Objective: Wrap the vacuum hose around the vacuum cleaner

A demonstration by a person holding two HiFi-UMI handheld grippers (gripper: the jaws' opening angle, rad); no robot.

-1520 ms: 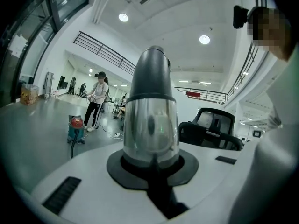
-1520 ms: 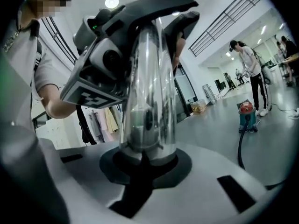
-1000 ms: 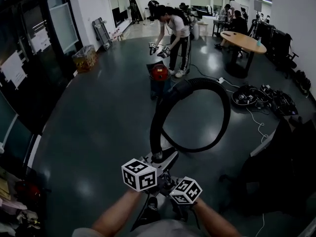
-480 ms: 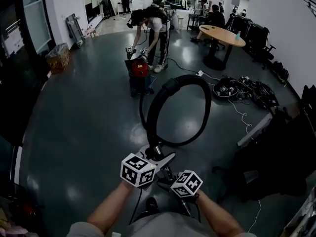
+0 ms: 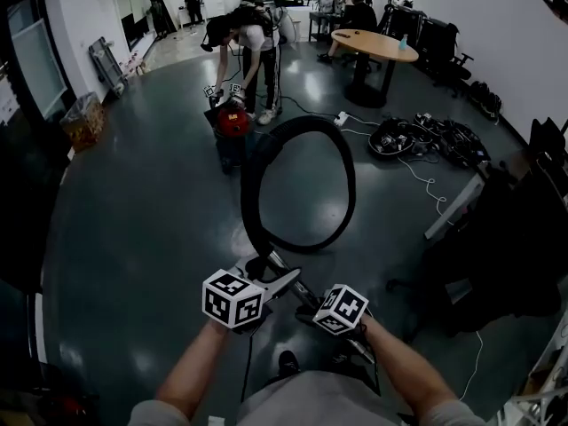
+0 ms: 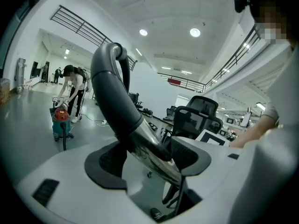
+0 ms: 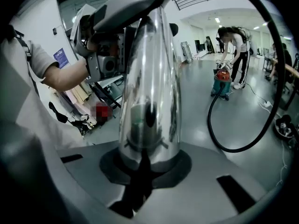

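Head view: vacuum cleaner [image 5: 232, 124] far off, upper left of centre. Hose [image 5: 251, 204] loops back to metal tube [image 5: 293, 280], bottom centre, axis slanting lower right. My right gripper [image 7: 147, 164] clamps tube. Left gripper [image 6: 149, 160], nearer hose, jaws just opened wide, tube between, pads off.

2 tongs: left tongs [image 6: 149, 158], right tongs [image 7: 144, 168]; 1 hose [image 5: 251, 193]; 1 vacuum cleaner [image 5: 232, 130]; 1 round table [image 5: 377, 41].
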